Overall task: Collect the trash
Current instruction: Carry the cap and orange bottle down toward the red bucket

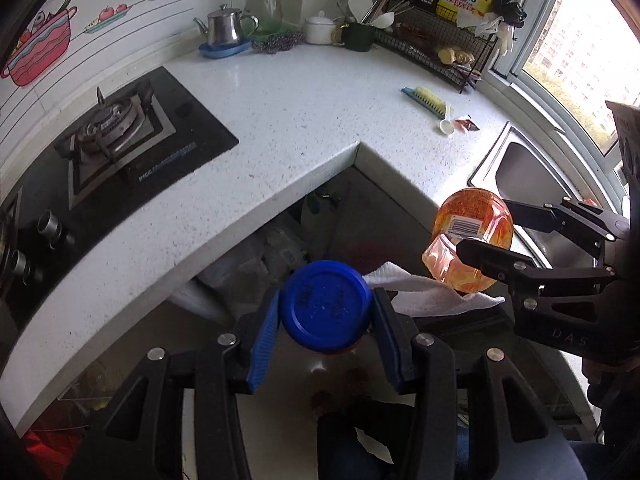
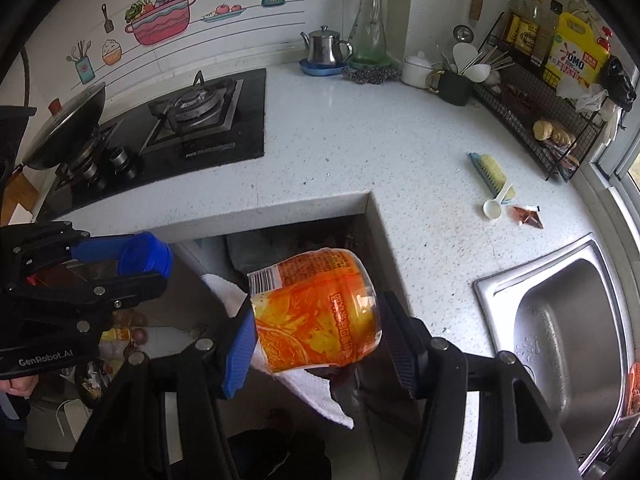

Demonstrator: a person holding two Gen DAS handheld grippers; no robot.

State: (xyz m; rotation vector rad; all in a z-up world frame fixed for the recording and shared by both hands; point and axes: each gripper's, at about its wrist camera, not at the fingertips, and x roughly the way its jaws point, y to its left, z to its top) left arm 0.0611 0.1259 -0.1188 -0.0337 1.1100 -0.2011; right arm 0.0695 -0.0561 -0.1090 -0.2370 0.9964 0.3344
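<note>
We are working in a kitchen corner, where a white speckled stone desk (image 2: pixel 340 152) is wrapping in an L around a dark gap below its edge. A black glass gas hob (image 2: pixel 192 128) is sitting on the desk by the tiled wall, a steel sink (image 2: pixel 560 320) is lying to the right, and a wire rack (image 2: pixel 552 120) of bottles is standing near the window. Our left gripper (image 1: pixel 326 312) is holding its jaws part-way open, clamped on a round, blue plastic lid (image 1: pixel 326 306) off the desk edge. Our right gripper (image 2: pixel 316 320) is gripping a glossy orange plastic cup (image 2: pixel 316 312) on its side, together with a white paper towel (image 2: pixel 320 396). A brush (image 2: pixel 490 170), a white spoon (image 2: pixel 494 206) and a small brown sachet (image 2: pixel 526 216) are lying on the desk.
</note>
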